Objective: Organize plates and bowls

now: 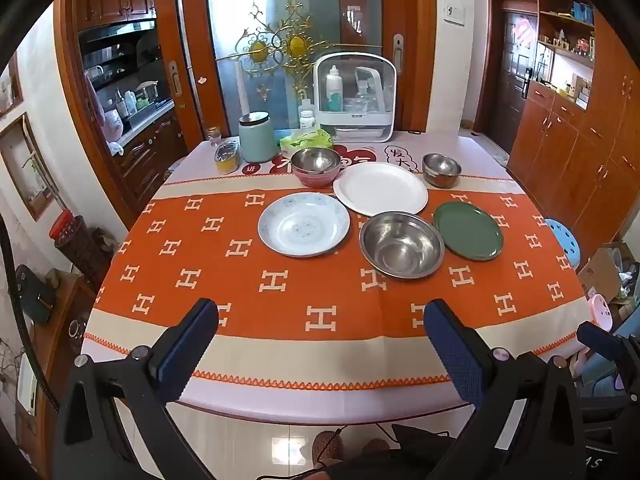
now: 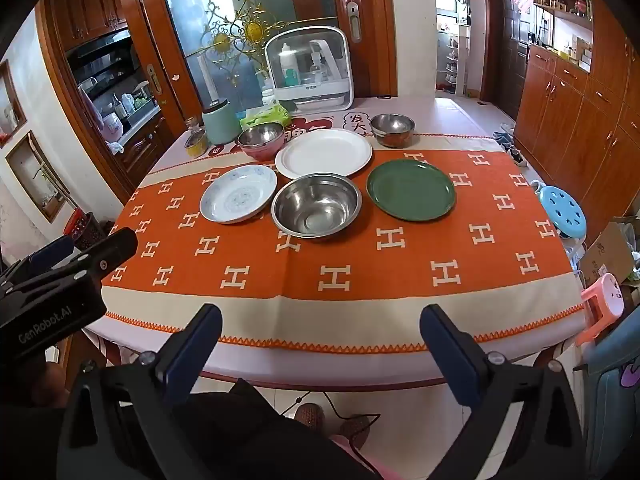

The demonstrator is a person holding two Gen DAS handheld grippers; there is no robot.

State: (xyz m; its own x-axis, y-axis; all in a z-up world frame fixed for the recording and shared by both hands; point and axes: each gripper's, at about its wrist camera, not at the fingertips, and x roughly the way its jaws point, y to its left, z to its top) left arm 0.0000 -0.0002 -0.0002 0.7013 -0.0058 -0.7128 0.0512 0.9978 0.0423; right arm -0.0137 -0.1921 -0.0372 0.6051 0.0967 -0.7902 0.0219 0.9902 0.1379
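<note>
While both tools hang above the near edge of the table [image 1: 132, 364], we hold the left gripper [image 1: 320, 344] and the right gripper [image 2: 320, 344] with fingers spread wide and nothing between them. Taking the large steel bowl [image 2: 316, 205] as the centre of the clock in the right wrist view, the blue-patterned plate [image 2: 239, 199] lies at nine o'clock, just beside it; the white plate [image 2: 323, 153] sits at twelve; the green plate [image 2: 411, 190] is at three, a little apart. Farther off, at eleven, a steel bowl nested in a pink bowl [image 2: 261, 140] stands near the white plate's rim, and at one o'clock a small steel bowl [image 2: 392, 130] seems to sit inside another. We judge the patterned plate to be ceramic, so stiff, fairly heavy and breakable; it wants a firm pinch on its raised rim and a soft landing. The white plate looks thin and light, perhaps flexible. Steel bowls are tough but glossy and likely slippery, so we would take them across the lip, one finger inside the wall. The green plate looks smooth with a low rim, offering little to catch.
</note>
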